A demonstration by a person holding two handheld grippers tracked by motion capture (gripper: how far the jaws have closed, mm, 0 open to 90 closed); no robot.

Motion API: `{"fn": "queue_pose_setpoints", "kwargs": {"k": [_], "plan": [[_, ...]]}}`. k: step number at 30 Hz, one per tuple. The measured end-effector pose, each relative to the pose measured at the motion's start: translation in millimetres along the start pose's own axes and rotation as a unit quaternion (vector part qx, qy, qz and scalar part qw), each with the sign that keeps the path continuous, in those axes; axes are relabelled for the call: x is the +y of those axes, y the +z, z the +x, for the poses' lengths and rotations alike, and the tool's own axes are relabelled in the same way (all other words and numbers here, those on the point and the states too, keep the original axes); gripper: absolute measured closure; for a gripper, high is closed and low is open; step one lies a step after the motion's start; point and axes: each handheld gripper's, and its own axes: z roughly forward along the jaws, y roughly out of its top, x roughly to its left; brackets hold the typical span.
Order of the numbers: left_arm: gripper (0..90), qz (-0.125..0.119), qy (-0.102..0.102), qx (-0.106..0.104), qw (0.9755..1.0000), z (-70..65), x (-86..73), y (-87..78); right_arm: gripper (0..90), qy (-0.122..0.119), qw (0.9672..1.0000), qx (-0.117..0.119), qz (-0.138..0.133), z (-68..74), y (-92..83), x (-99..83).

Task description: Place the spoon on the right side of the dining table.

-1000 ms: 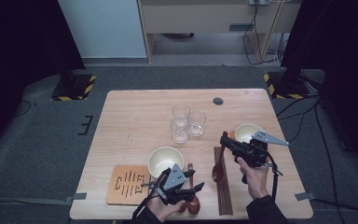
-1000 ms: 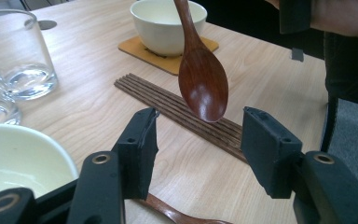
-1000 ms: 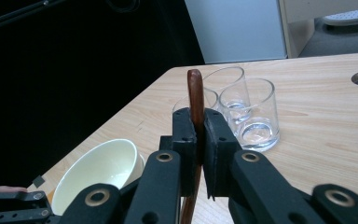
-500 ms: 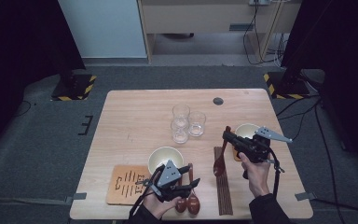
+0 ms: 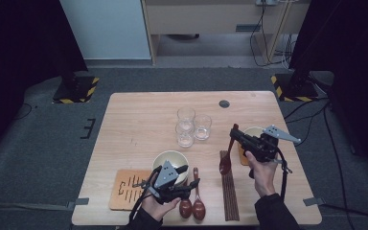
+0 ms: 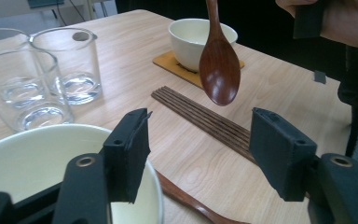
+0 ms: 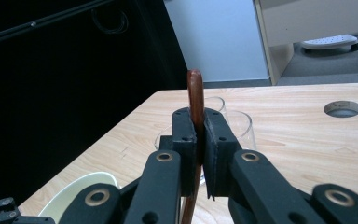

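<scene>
Between my right claw (image 7: 196, 154) pads, clamped tight, hangs a wooden spoon (image 5: 226, 158) above the surface (image 5: 139, 120); my left claw (image 6: 200, 154), empty, has just been opening beside the bowl (image 5: 167, 159).

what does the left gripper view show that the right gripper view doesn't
Left gripper view alone: the bowl of the dark wooden spoon hanging in the air, the bundle of dark wooden chopsticks, the white ceramic bowl on an orange coaster, and a second wooden spoon's handle lying on the table.

Right gripper view alone: the right gripper shut on that spoon's handle, and the round hole in the tabletop.

Shared: the clear drinking glasses, the near white bowl, and the light wooden table.
</scene>
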Motion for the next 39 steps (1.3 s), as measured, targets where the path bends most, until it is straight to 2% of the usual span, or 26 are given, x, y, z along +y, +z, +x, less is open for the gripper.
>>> {"fn": "queue_pose_setpoints", "kwargs": {"k": [11,19,30,39], "plan": [[33.7,-0.007,-0.011,0.022,0.9997,14.1,0.8,-10.3,84.9,0.002,0.9999,-0.011,-0.013,-1.9,3.1,6.9],[32.1,-0.009,-0.021,0.046,0.9987,28.9,-1.0,-19.3,84.8,0.003,0.9996,-0.022,-0.018,-5.9,5.1,7.9],[30.1,-0.014,-0.035,0.081,0.9960,49.0,-4.5,-31.1,84.8,0.001,0.9993,-0.028,-0.027,-8.4,6.9,14.8],[28.0,-0.023,-0.052,0.115,0.9918,67.5,-8.1,-41.8,84.8,-0.002,0.9986,-0.034,-0.039,-10.1,6.9,20.5]]}}
